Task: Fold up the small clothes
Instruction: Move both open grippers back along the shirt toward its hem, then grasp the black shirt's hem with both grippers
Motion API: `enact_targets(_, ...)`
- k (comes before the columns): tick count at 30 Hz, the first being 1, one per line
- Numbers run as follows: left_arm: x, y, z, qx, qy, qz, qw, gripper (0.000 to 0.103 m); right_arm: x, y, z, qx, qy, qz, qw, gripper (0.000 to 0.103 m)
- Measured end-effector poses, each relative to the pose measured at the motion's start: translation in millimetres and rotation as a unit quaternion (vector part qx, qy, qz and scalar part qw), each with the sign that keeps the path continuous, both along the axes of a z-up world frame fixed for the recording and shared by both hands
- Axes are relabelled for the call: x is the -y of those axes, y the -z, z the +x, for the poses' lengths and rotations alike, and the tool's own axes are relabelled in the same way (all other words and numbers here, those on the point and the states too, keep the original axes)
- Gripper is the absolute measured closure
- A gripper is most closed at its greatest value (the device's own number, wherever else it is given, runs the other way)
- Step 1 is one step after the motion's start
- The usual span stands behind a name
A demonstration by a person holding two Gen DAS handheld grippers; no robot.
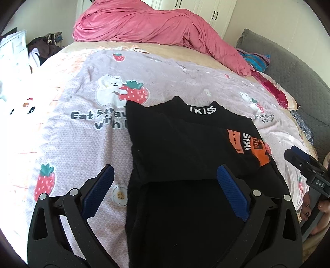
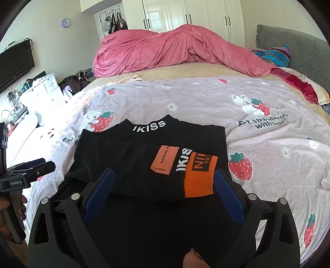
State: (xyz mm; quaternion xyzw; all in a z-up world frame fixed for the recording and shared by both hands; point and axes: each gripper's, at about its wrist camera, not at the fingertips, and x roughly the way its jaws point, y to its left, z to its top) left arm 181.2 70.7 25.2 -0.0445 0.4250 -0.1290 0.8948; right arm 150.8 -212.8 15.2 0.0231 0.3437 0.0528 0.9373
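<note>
The black garment [image 2: 144,165] lies folded on the bed near its front edge, its collar with white lettering toward the far side and a folded panel with orange patches [image 2: 198,177] on top, at the garment's right. The left tool [image 1: 165,181] hangs above the garment's left border, its blue pads spread wide and nothing between them: one pad is over the bare sheet [image 1: 72,144], the other over black cloth. The right tool [image 2: 164,181] hangs over the garment's near right part, beside the orange patch, jaws wide and holding nothing. Each tool shows at the edge of the other's view, well apart, with a hand on the grip. The lilac strawberry-print sheet lies open and fairly flat to the left, right and beyond the garment, giving free room on all those sides. Farther back a pink duvet [image 2: 175,49] is heaped across the bed, a grey headboard [image 2: 299,45] stands at the right, and white wardrobes [image 2: 185,14] line the far wall.
</note>
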Motion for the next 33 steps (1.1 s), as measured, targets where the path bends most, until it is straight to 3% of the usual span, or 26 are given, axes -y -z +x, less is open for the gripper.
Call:
enact_targets(20, -23.2, -3.6, -33.3, 0.015, -0.011, 0.009, 0.9998, 0.009, -8.1, -11.1, -39.0, 0.014, -0.011, -0.016, 1.000, 0.007)
enact_targets(33, -37.9, 17.7, -51.6, -0.011, -0.039, -0.022, 0.9990, 0.009, 10.2, -5.2, -62.6, 0.006, -0.001, -0.005, 1.000, 0.007)
